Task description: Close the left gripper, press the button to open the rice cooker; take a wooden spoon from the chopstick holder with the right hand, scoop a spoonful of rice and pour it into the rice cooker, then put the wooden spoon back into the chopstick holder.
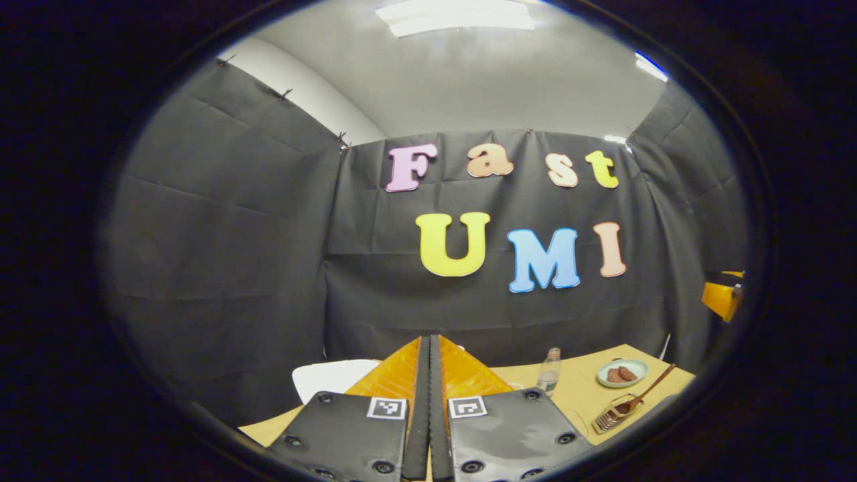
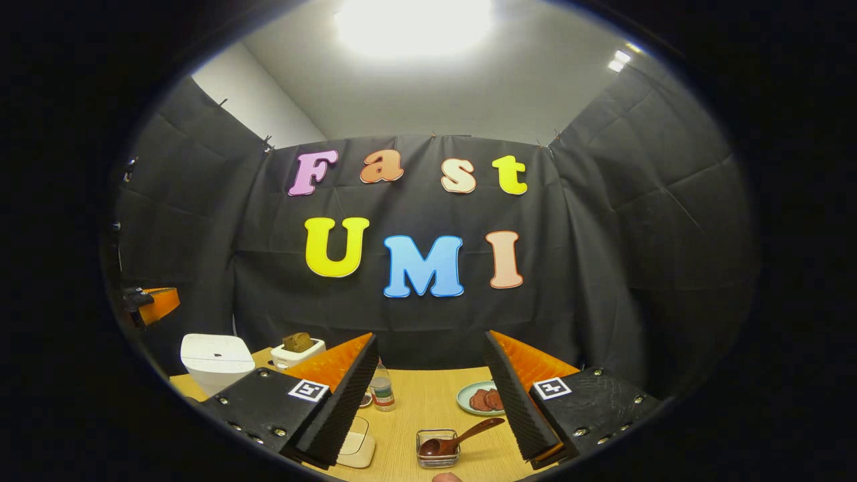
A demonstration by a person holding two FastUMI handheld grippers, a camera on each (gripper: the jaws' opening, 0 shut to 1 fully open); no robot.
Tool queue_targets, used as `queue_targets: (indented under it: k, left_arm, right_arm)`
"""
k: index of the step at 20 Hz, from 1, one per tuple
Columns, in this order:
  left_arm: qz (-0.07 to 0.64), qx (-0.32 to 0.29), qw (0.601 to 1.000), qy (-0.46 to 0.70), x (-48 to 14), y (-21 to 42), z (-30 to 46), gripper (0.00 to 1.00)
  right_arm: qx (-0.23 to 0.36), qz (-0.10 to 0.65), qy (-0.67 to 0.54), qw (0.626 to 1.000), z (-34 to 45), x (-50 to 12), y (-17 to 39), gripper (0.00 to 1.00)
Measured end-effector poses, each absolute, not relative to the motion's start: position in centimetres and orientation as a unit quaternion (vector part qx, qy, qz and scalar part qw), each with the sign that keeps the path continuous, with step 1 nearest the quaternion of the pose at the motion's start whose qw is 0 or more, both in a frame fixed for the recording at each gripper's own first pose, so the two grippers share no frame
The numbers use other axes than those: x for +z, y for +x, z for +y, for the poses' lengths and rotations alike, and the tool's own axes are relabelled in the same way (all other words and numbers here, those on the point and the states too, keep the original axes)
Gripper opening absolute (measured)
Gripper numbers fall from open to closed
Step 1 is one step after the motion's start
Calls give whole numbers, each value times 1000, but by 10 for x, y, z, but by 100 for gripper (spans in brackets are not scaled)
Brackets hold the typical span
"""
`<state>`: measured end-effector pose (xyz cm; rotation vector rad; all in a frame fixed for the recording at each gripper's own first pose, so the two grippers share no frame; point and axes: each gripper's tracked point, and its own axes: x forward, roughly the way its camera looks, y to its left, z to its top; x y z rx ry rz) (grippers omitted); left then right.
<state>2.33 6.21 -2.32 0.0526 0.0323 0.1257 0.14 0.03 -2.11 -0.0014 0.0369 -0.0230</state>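
Left gripper view: our left gripper (image 1: pixel 429 402) has its jaws pressed together, and the rice cooker (image 1: pixel 333 378) sits just left, below it. Our right gripper (image 2: pixel 428 395) gapes wide.

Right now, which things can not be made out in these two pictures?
- Rice cooker button: too small to find in the right gripper view.
- Cooker in the left gripper view: mostly behind the shut left tool.
- Rice supply: not identifiable.
- Wooden spoon bowl: inside the chopstick holder, contents unclear; the right tool is open.
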Motion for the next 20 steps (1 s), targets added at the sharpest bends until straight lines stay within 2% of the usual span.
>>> queue_targets:
  k: [9, 20]
  left_arm:
    - [46, 92, 994, 21, -71, 82, 139, 9]
    - [145, 94, 985, -4, -192, 131, 189, 10]
  right_arm:
    - [-48, 26, -24, 998, 15, -21, -2, 95]
    - [-86, 31, -77, 993, 27, -16, -18, 95]
